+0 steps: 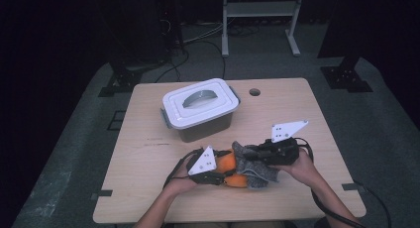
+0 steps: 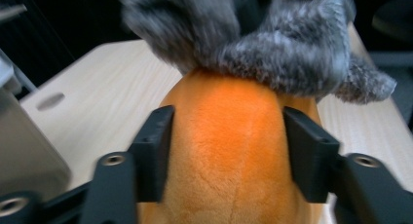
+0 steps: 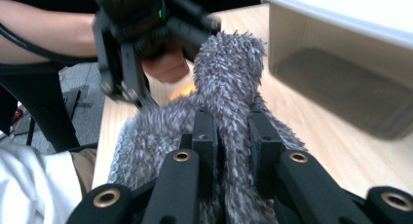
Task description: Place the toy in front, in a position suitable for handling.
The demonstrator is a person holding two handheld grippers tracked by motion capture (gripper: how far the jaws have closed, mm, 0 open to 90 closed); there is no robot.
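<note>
Item: orange plush [image 1: 229, 162], soft, lying on the near middle of the table [image 1: 148, 188], between the person's two hands. In the left gripper view the plush [image 2: 229, 136] is sitting between the two black jaws, both pads pressing on its flanks.

Item: grey fur [image 1: 252, 163], shaggy fabric, draping over the right end of the plush and touching it. In the left gripper view the fur [image 2: 272, 44] is lying across the top of the orange body; in the right gripper view the fur [image 3: 229, 87] is rising in a fold between the jaws.

Item: left gripper [image 1: 216, 174], jaws standing partly open and clamping the plush; in its own view the left gripper [image 2: 226, 151] is gripping the orange body at mid-width. It is also showing farther off in the right gripper view [image 3: 129, 95].

Item: right gripper [image 1: 242, 153], jaws nearly closed and pinching a fold of fur; in its own view the right gripper [image 3: 233, 151] is squeezing that fold tight.

Item: box [image 1: 200, 109], white lid in place, grey body, standing behind the plush, apart from it. In the right gripper view the box [image 3: 341, 78] is sitting at upper right.
</note>
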